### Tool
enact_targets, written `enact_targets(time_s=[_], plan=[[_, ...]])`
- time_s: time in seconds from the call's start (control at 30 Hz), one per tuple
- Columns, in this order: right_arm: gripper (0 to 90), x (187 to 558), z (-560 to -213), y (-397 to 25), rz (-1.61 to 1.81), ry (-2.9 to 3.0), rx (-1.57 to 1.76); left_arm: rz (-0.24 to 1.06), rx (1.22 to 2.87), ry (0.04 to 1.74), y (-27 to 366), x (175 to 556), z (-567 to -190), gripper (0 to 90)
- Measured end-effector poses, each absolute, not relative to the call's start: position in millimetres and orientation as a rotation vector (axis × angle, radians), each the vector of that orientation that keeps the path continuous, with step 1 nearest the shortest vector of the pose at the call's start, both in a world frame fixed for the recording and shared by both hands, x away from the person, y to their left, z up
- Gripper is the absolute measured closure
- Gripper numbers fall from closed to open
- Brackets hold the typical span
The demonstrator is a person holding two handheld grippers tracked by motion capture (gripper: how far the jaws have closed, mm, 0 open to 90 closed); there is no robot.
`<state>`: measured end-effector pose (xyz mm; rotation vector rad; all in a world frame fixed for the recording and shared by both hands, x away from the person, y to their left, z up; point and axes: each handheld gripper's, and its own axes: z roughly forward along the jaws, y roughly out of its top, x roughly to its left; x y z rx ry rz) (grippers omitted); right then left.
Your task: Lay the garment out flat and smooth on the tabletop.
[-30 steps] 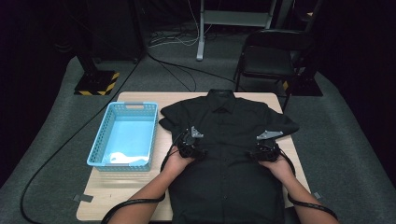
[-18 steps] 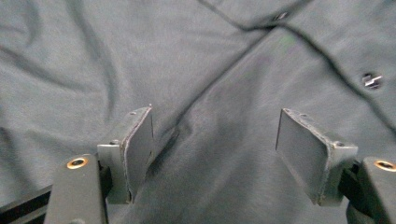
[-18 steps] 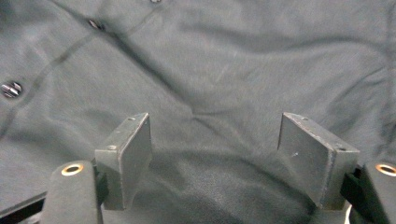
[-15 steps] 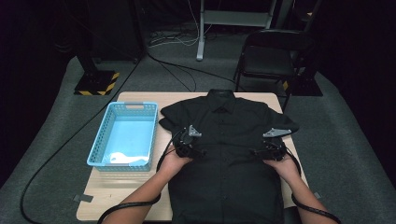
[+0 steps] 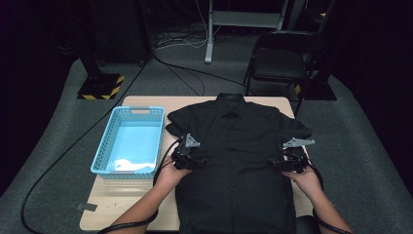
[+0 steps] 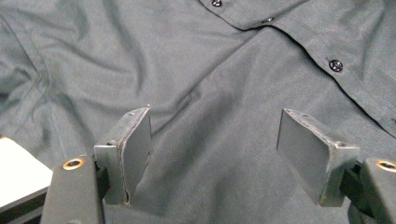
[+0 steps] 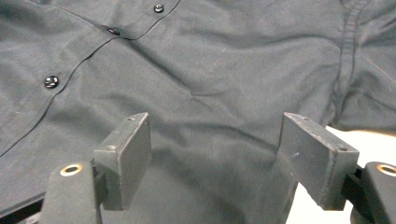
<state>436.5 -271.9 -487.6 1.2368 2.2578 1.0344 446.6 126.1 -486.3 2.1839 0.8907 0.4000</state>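
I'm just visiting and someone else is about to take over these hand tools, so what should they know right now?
Left gripper: jaws wide open, low over the left side of the black button-up short-sleeved shirt, nothing between them.
Right gripper: jaws wide open at the shirt's right side edge, also holding nothing.
The shirt lies flat, front up and buttoned, collar away from the person, on the pale wooden table. The light blue plastic basket sits to its left.
Done: shirt spread out.
Left: apparently gripping the sides and folding; no fold is visible yet.
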Motion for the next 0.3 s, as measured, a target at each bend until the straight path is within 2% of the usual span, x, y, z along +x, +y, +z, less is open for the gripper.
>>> enact_targets(time_s=[0.13, 0.3], plan=[[24.4, 427, -488, -279, 1.077, 2.221, 1.261, 0.407, 2.167, 0.887, 126, 447, -485, 25.4], [22.0, 425, -494, -288, 1.114, 2.170, 1.327, 0.407, 2.154, 0.861, 123, 448, -484, 20.0]])
